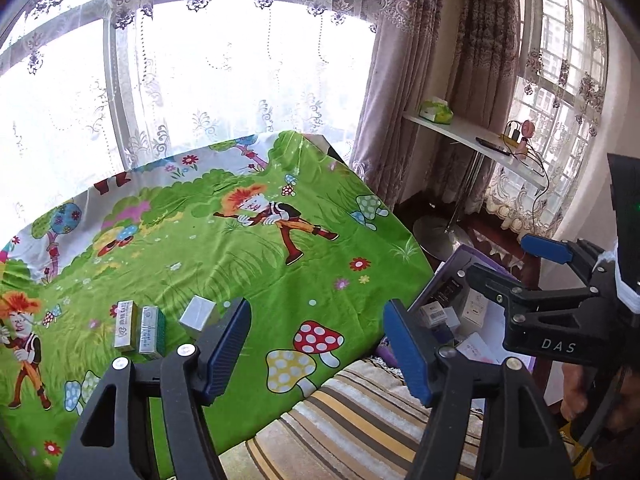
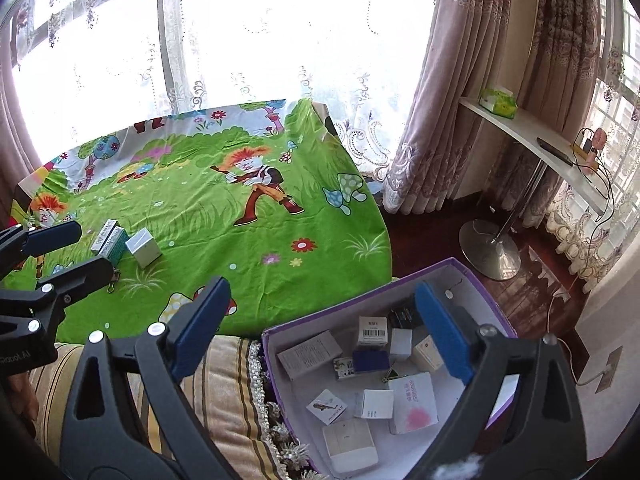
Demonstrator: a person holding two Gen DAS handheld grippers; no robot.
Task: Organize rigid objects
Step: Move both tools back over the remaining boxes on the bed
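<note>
Three small boxes stand in a row on the green cartoon tablecloth (image 1: 256, 264): a white one (image 1: 126, 324), a green one (image 1: 152, 332) and a silver one (image 1: 198, 314). The same row shows in the right wrist view, with the silver box (image 2: 143, 252) at its right end. My left gripper (image 1: 318, 344) is open and empty, just right of that row. A purple-rimmed carton (image 2: 440, 276) holds several small boxes. My right gripper (image 2: 322, 330) hangs wide open over its left side with nothing between the pads. Each gripper shows in the other's view: right gripper (image 1: 516, 266), left gripper (image 2: 68, 256).
A striped cushion (image 2: 224, 380) lies between the table and the carton. A small binder clip (image 2: 114, 281) rests on the cloth near the boxes. At the right, a white shelf (image 2: 532, 136) on a metal stand carries a tissue pack (image 2: 498, 102) and cables. Curtains hang behind.
</note>
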